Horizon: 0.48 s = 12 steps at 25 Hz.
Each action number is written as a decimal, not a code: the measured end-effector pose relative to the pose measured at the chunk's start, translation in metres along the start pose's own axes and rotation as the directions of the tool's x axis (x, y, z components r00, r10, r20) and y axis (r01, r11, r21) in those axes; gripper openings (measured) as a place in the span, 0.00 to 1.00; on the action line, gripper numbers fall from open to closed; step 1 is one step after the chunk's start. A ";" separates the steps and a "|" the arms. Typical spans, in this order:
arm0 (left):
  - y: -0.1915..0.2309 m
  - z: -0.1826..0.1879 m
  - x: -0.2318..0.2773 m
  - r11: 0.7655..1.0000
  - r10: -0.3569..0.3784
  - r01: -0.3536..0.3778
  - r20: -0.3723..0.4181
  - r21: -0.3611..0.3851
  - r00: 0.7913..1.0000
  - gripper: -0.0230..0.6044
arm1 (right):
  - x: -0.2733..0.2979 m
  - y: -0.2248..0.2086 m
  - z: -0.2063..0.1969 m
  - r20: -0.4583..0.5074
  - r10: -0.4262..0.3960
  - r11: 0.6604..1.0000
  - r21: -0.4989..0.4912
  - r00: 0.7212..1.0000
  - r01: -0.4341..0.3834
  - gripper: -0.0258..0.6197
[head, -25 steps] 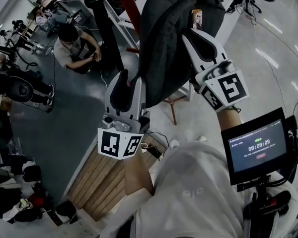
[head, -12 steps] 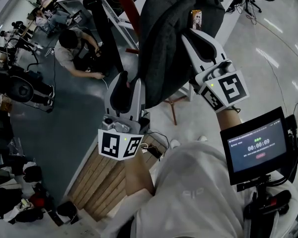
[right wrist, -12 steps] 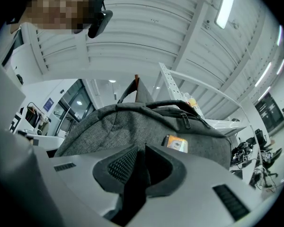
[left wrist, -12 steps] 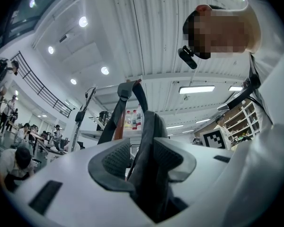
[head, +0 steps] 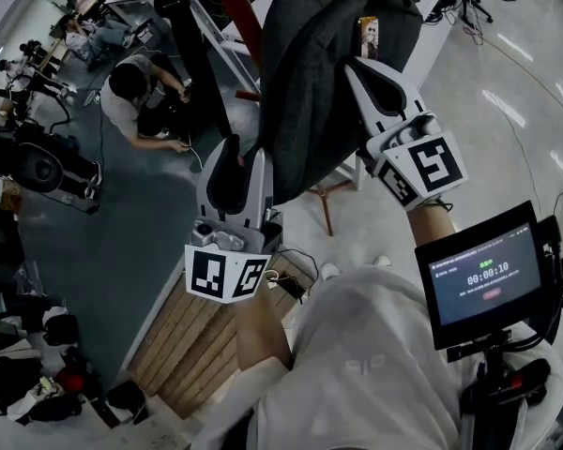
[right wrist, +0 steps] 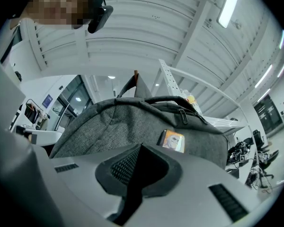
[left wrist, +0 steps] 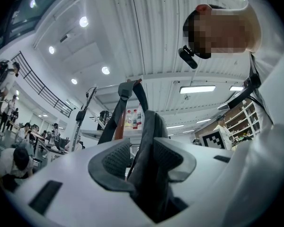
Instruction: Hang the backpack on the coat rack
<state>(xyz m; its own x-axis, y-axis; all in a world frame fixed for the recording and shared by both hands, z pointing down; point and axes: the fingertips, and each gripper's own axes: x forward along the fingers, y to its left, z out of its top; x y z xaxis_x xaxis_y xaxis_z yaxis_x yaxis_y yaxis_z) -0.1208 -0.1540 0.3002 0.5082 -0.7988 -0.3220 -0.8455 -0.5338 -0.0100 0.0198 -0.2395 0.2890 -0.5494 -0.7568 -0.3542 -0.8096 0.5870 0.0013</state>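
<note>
Closest to us, our own white-shirted chest fills the bottom of the head view. A black screen showing a timer sits at the right, and a slatted pale wooden pallet lies on the floor at the left.

Just ahead, the left gripper points slightly upward. In its own view its jaws are clenched on a dark grey padded shoulder strap, which runs up from between the ribbed pads.

The right gripper sits higher and to the right. Its jaws are drawn together, with the tips nipping the fabric on the side of the grey woven backpack. They grip just below a small orange picture card fixed to it.

The backpack is held up off the floor, beyond the two grippers, close against the reddish-brown pole of the coat rack. We cannot tell whether its top loop sits over a peg.

Farther off, on the dark floor, a person in a pale top crouches.
</note>
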 end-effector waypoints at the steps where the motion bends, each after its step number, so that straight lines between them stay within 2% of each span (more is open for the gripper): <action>1: 0.000 0.000 0.000 1.000 0.000 0.000 0.000 -0.001 1.000 0.29 | 0.000 0.000 0.000 0.000 0.000 1.000 0.000 1.000 0.000 0.06; 12: 0.000 -0.001 0.000 1.000 -0.001 0.001 0.001 -0.006 1.000 0.29 | 0.000 0.000 -0.002 -0.002 -0.001 1.000 0.004 1.000 0.001 0.06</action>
<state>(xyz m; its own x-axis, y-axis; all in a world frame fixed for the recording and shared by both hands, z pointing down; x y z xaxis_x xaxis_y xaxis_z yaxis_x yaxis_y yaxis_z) -0.1209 -0.1548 0.3016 0.5089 -0.7980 -0.3228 -0.8440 -0.5363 -0.0048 0.0200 -0.2399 0.2910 -0.5491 -0.7578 -0.3526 -0.8091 0.5876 -0.0028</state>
